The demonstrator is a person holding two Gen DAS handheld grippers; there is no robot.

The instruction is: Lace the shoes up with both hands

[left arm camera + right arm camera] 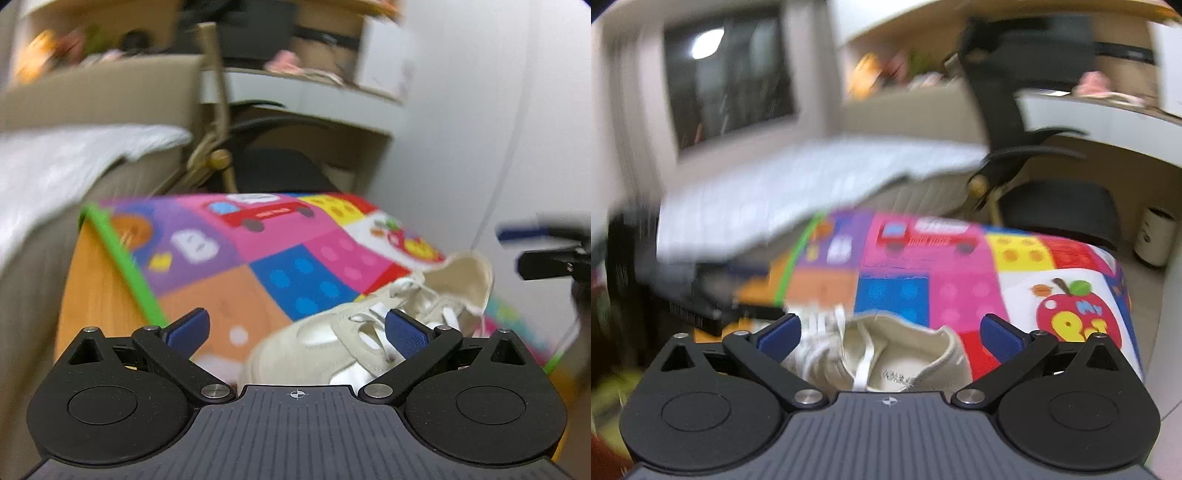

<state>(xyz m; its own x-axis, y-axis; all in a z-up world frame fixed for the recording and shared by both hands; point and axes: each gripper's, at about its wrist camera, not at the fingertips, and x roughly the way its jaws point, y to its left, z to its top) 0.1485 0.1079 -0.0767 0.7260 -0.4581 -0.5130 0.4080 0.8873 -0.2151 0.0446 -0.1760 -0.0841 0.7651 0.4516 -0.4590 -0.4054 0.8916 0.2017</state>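
— Both sets of tongs fill the bottom of their views. How do the jaws stand?

— Wide, both of them. The left gripper (297, 332) has its blue pads (190, 328) spread far apart, with nothing pressed between them. The right gripper (890, 332) is just as wide, and empty too.

— And the shoe?

— A beige shoe (332, 347) lies on the play mat (229, 258), toward the mat's near right part as the left camera sees it. Its toe points at that camera; the heel opening lifts up behind. The left gripper's right pad overlaps the laced part in the picture, but I cannot tell whether it touches.

— The laces?

— White laces (417, 291) run through the eyelets in a loose tangle. In the right view, one white strand (864, 365) hangs down inside the shoe's opening (908, 354), which sits between the right gripper's pads, just below them.

— Can each gripper see the other?

— From the left view, the right one shows at the far right edge (546, 254), blurred, beyond the heel. A dark shape at the left of the right view is probably the left gripper, though the blur is heavy there.

— What carries the mat?

— An orange wooden floor (92, 288) shows past the mat's green left edge. A bed (74, 162) with a white cover stands beside that edge, and a black chair (273, 170) sits behind the mat's far edge.
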